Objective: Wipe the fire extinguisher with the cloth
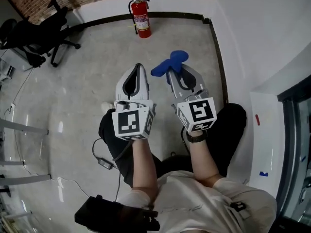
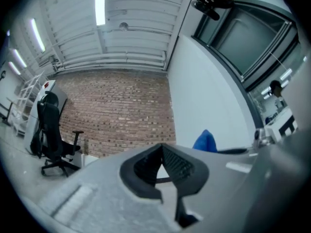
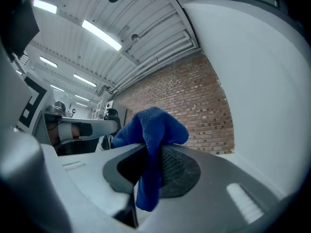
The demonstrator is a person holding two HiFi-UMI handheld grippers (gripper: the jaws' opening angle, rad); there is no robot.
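The right gripper (image 3: 153,148) is clamped on a blue cloth (image 3: 151,123): the cloth bunches up above the jaw tips and a strip of it hangs down between the ribbed pads, with its lower end lost in the dark gap behind them. Just left of it, the left gripper (image 2: 162,150) has its jaws drawn together at the tips and nothing sits between them. The person holds both out side by side over the grey concrete floor (image 1: 82,96), near their knees. The red fire extinguisher (image 1: 141,18) stands upright at the foot of the far white wall, well apart from both grippers and roughly straight ahead of the left one; its label is too small to read. At the far left is a black office chair (image 1: 46,30), partly cut off by the picture's edge. A thin cable (image 1: 104,161) trails on the floor near the person's left leg.
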